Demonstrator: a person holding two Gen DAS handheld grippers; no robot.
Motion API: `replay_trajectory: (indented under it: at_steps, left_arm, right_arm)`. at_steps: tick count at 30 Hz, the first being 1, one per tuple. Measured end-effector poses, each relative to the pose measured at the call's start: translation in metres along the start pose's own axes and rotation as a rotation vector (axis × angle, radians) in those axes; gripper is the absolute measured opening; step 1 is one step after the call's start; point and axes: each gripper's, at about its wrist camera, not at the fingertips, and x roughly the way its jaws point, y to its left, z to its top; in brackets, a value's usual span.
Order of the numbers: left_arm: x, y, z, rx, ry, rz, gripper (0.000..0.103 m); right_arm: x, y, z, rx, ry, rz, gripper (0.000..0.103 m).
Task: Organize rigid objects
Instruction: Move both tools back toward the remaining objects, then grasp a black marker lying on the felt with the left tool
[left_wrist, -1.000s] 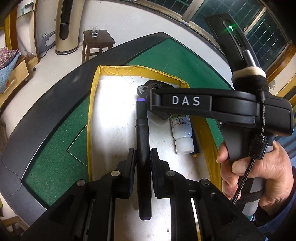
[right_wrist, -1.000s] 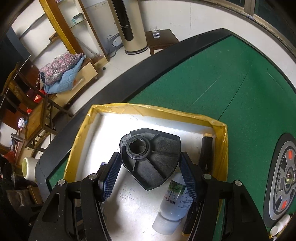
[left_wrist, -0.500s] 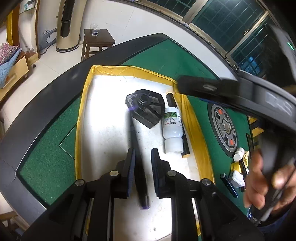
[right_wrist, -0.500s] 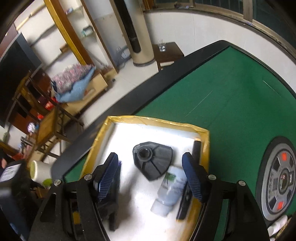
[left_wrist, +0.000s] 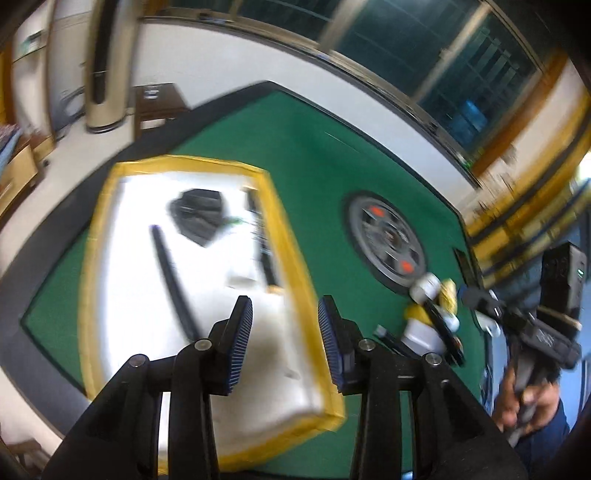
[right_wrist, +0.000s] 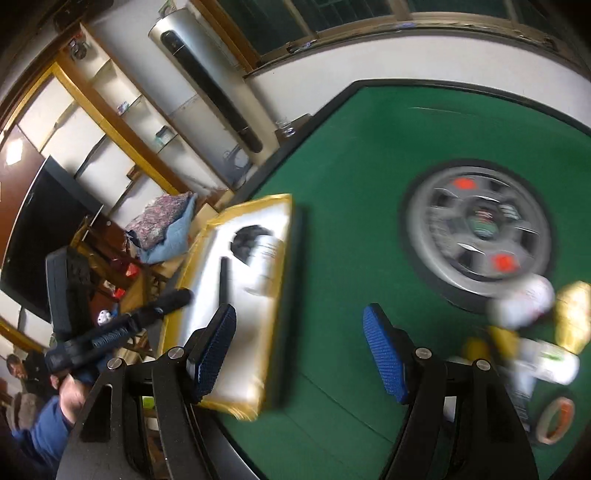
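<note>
Roughly halfway, I'd say. Ahead-left of my left claw (left_wrist: 284, 343), jaws opening and empty, the yellow-rimmed tray (left_wrist: 291, 236) holds a black pen (left_wrist: 173, 280), fan-shaped part (left_wrist: 199, 214) and bottle. My right claw (right_wrist: 301, 350) is wide, empty; the leftover pile (right_wrist: 532, 332) sits right of it.

Tray (left_wrist: 288, 236) count: one black pen (left_wrist: 173, 280), one black fan-shaped plastic piece (left_wrist: 197, 214), one white bottle (right_wrist: 264, 262), one dark stick (left_wrist: 264, 243).

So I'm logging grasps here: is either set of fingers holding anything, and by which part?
Nothing is held. The left gripper is opening over the tray's yellow rim; the right gripper is open above the green table.
</note>
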Motion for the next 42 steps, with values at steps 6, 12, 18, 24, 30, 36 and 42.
replay_trajectory:
  at_steps: [6,12,18,24,30,36,42]
  left_arm:
    - [0.021,-0.057,-0.023,0.117,0.093,-0.041,0.035]
    - [0.034,-0.094,-0.044,0.169,0.169,-0.064,0.035]
    - [0.049,-0.102,-0.058,0.129,0.259,-0.085,0.035]
    - [0.073,-0.111,-0.064,0.045,0.333,-0.128,0.035]
    - [0.103,-0.144,-0.043,0.239,0.262,-0.072,0.034]
    - [0.140,-0.165,-0.039,0.473,0.249,-0.007,0.034]
    - [0.128,-0.172,-0.072,0.591,0.406,-0.076,0.034]
  right_arm:
    - [-0.023,-0.086,-0.015,0.132,0.030,-0.116,0.067]
    - [-0.003,-0.105,-0.031,0.125,0.078,-0.154,0.066]
    - [0.004,-0.062,-0.065,-0.001,0.188,0.053,0.067]
    - [-0.023,-0.067,-0.074,0.000,0.157,0.028,0.067]
    - [-0.046,-0.097,-0.095,0.093,0.117,0.027,0.067]
    - [-0.061,-0.127,-0.109,0.175,0.102,0.027,0.067]
    - [-0.078,-0.144,-0.123,0.227,0.087,0.024,0.067]
